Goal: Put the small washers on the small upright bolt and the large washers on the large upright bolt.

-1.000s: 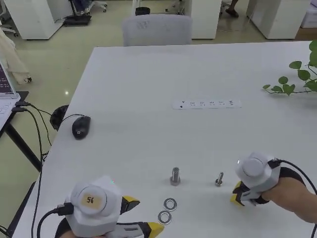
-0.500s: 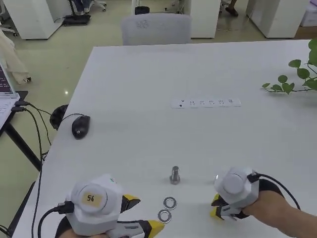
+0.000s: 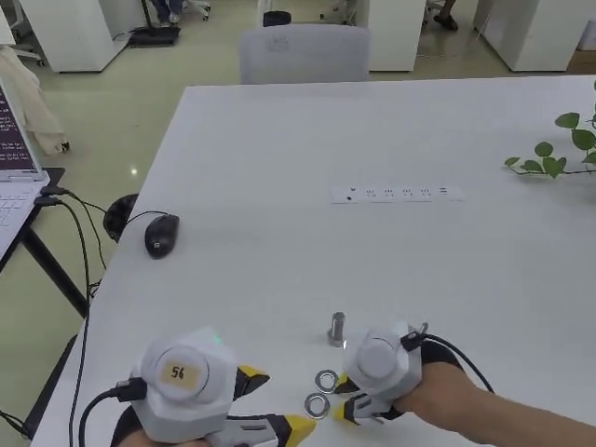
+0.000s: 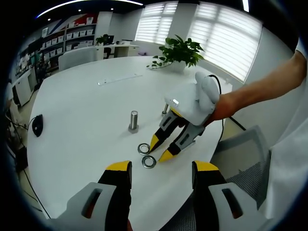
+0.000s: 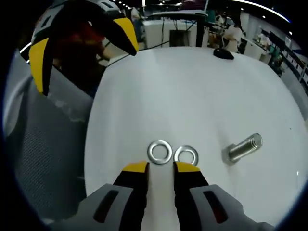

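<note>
Large upright bolt (image 3: 337, 329) stands on its head on the white counter (image 3: 279, 186), threaded shank straight up, long axis vertical. My right gripper view rolls with my hand and shows that bolt (image 5: 243, 147) leaning. The two washers (image 3: 326, 380) lie flat just in front of it, holes facing up, one just beside the other, nearer my edge of the counter. A small upright bolt (image 3: 424, 329) peeks out behind my right gripper (image 3: 343, 399), mostly hidden by the housing. That gripper is low over the counter with its jaws narrow, only a slim gap between the yellow tips, and nothing between them. In its own view the tips (image 5: 160, 168) sit just short of the washers (image 5: 160, 151), one washer ahead of each jaw, and I can't tell whether they touch. My right hand is wrapped round the body and the forearm comes in from the lower right, aiming the jaws to my left. My left gripper (image 3: 275, 402) is at the bottom left of the head view, jaws spread wide and empty, aimed to my right. From its view (image 4: 161, 167) the washers (image 4: 148, 161) lie just ahead, with the right gripper (image 4: 159, 149) angled down at them from the far side and the bolt (image 4: 133, 121) upright beyond.
</note>
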Demonstrator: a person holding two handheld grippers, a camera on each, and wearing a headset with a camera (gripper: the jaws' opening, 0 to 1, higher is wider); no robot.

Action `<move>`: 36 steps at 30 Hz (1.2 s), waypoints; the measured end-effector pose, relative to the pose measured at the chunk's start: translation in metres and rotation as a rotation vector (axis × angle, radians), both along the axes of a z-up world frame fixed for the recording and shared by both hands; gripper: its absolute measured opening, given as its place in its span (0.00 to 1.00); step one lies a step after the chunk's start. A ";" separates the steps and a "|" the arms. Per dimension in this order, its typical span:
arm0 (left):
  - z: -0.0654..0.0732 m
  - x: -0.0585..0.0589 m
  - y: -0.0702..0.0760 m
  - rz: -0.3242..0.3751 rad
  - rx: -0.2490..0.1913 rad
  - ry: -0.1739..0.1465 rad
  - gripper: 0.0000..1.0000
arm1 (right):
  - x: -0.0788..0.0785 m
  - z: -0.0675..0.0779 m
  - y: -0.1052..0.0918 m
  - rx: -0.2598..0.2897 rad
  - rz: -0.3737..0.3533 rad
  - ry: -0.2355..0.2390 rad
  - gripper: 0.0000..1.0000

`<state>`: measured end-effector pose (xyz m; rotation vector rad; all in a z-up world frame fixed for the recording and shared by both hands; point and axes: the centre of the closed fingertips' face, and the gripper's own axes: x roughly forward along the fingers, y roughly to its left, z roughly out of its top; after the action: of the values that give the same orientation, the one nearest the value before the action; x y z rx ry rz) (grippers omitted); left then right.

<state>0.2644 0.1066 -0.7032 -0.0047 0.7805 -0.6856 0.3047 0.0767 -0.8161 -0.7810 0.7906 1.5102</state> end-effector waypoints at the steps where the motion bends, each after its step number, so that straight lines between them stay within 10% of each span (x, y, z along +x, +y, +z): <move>1: 0.000 0.000 0.000 0.001 -0.001 0.000 0.49 | -0.001 0.000 0.002 -0.002 0.007 0.001 0.21; 36: -0.001 0.000 0.003 0.003 0.004 0.004 0.49 | -0.011 -0.009 0.010 -0.082 0.313 -0.065 0.25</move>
<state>0.2646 0.1098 -0.7038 -0.0036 0.7859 -0.6815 0.2938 0.0864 -0.8249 -1.0468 0.7083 1.7269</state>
